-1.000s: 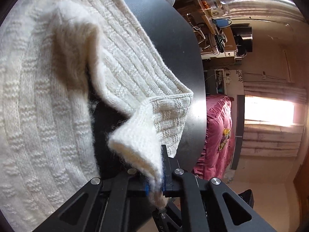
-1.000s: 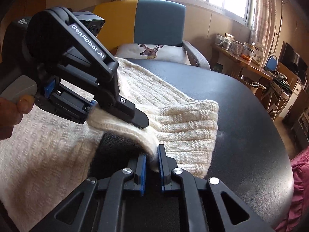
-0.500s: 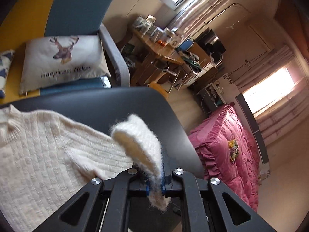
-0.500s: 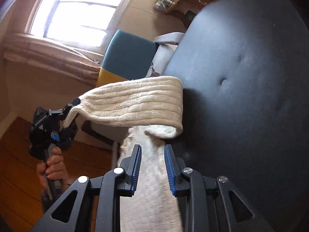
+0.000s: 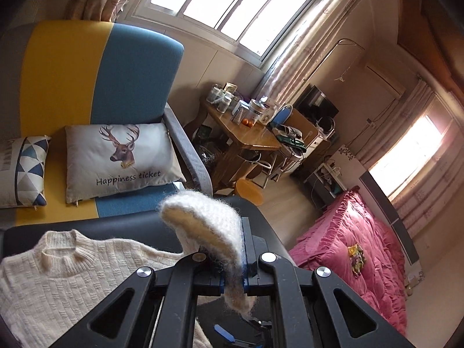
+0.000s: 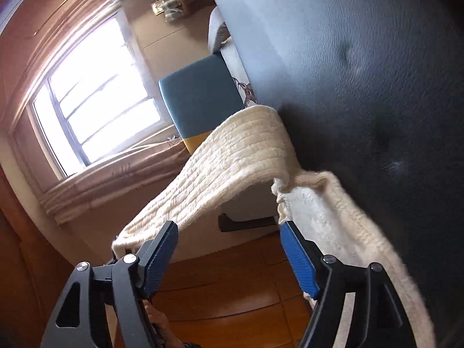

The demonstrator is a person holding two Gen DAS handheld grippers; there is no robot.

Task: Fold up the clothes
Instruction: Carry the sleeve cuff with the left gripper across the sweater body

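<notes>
Right wrist: left tongs (image 6: pixel 127 256) mostly hidden behind sweater (image 6: pixel 232 156).

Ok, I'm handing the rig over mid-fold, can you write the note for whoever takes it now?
Left gripper: jaws shut on the sweater's sleeve end, lifted above the black table.
Right gripper: jaws have just been opening, wide now, nothing pinched; the sleeve spans past them.
Sweater body lies flat on the table, collar visible.
Done: sleeve picked up.
Left: lay it across the body, then fold the rest.
</notes>
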